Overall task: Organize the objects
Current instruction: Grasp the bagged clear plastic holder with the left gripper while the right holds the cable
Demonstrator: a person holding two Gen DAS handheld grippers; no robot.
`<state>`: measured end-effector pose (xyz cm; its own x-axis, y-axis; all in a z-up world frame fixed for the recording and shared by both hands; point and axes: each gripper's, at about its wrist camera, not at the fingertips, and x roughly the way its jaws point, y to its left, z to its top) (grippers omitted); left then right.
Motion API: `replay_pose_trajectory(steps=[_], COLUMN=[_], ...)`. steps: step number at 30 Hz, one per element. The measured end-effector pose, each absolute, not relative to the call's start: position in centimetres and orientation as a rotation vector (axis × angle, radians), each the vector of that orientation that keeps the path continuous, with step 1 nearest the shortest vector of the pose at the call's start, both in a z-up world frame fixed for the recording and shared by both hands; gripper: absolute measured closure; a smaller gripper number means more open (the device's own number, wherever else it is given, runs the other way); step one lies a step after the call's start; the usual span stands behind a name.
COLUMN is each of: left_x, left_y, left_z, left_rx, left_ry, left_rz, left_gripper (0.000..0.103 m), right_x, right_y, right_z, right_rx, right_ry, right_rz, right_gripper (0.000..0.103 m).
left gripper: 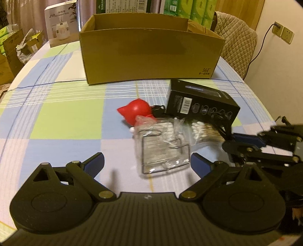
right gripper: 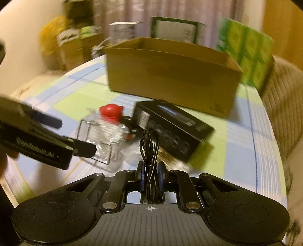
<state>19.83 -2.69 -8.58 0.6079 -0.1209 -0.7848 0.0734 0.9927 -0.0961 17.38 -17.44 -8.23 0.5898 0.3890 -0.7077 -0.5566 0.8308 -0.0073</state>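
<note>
An open cardboard box stands at the far side of the checked tablecloth. In front of it lie a black product box, a red rubber bulb, a clear plastic pack with a wire frame and a bag of cotton swabs. My left gripper is open, its fingers either side of the clear pack's near edge. My right gripper is shut on a coiled black cable, lifted above the swabs.
Stacked green tissue packs and printed cartons stand behind the cardboard box. A quilted chair back is at the far right. More cartons sit off the table's left edge. The tablecloth is bare on the left.
</note>
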Motion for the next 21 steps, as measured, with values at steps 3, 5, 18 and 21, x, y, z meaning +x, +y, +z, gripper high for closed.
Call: replay_pose_trajectory(steps=[3,5,18,21], left_x=[20.0,20.3,21.1,20.9], left_y=[-3.7,-4.3,-5.6,-5.5], left_z=[-9.1,-9.6,-11.4,-11.3], left_rx=[-0.049,-0.049,-0.015,-0.012], left_ry=[0.891,0.883,0.878,0.881], left_rz=[-0.099,-0.083,-0.047,-0.047], left_gripper=[0.007,0.007,0.032,0.036], right_x=[17.2,17.2,17.5,17.5], right_y=[-18.4,-19.0,-20.5,-20.5], right_z=[-8.1,-8.1,-8.8,-8.8], right_rx=[-0.189,-0.165,-0.112,-0.117], right_ry=[0.774,0.781,0.804,0.805], right_rz=[0.514,0.494,0.447,0.448], right_gripper=[0.093,0.093,0.093,0.093])
